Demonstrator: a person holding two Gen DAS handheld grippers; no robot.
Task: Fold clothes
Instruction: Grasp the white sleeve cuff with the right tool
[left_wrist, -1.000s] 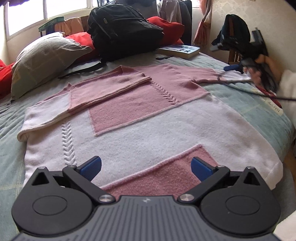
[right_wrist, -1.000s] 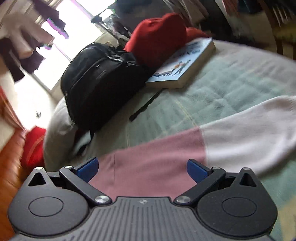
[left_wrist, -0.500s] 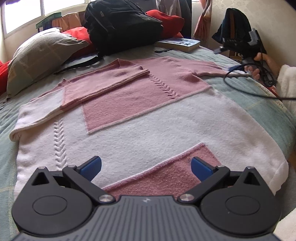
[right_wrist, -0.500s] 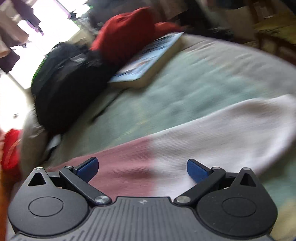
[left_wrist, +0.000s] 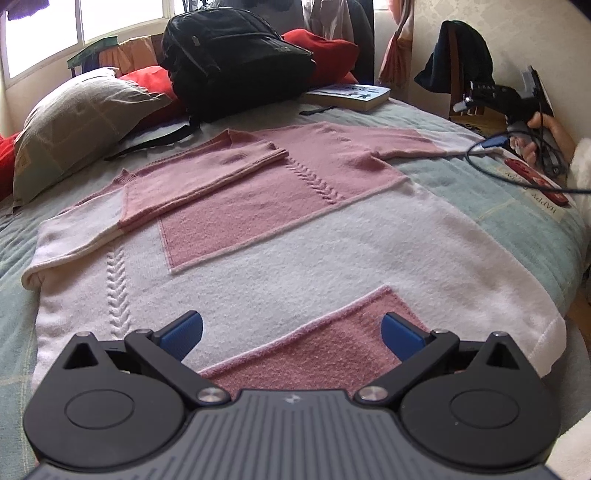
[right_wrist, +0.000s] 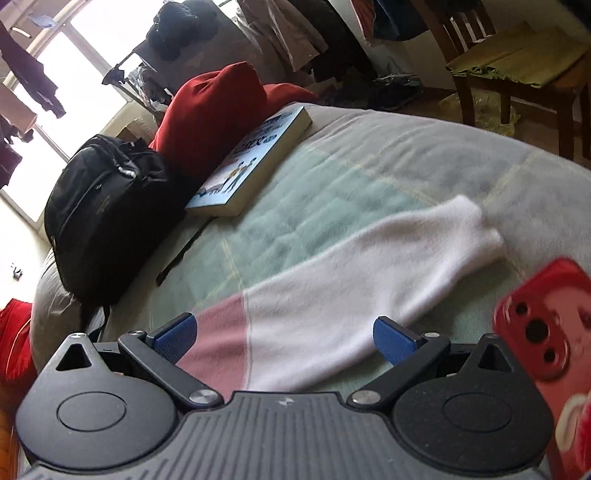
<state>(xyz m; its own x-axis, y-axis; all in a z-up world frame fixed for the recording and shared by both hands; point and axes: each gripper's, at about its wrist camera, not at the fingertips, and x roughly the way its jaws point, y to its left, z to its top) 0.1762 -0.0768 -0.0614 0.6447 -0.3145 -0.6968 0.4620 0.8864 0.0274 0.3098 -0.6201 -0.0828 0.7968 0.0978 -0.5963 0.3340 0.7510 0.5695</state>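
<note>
Left wrist view: the sweater (left_wrist: 295, 236) is spread on the bed (left_wrist: 517, 206), one sleeve (left_wrist: 192, 184) folded across toward 10 o'clock. The other sleeve (right_wrist: 351, 291) is left, straddled by the right gripper (right_wrist: 282, 334); the left gripper (left_wrist: 291, 332) is likewise gaping, empty.

The right gripper (right_wrist: 282, 338) hangs low over the bed (right_wrist: 354, 166) with its blue fingers (right_wrist: 391, 341) spread wide, nothing between them. Under them lies a sweater sleeve (right_wrist: 332, 299) — pink near the gripper, white out to the cuff — flat on the pale green cover. A red phone (right_wrist: 546, 332) lies just right of it. Farther back a book (right_wrist: 255, 166) leans on a red cushion (right_wrist: 210, 114), beside a black backpack (right_wrist: 107, 210). A wooden chair (right_wrist: 517, 66) stands beyond the bed.
</note>
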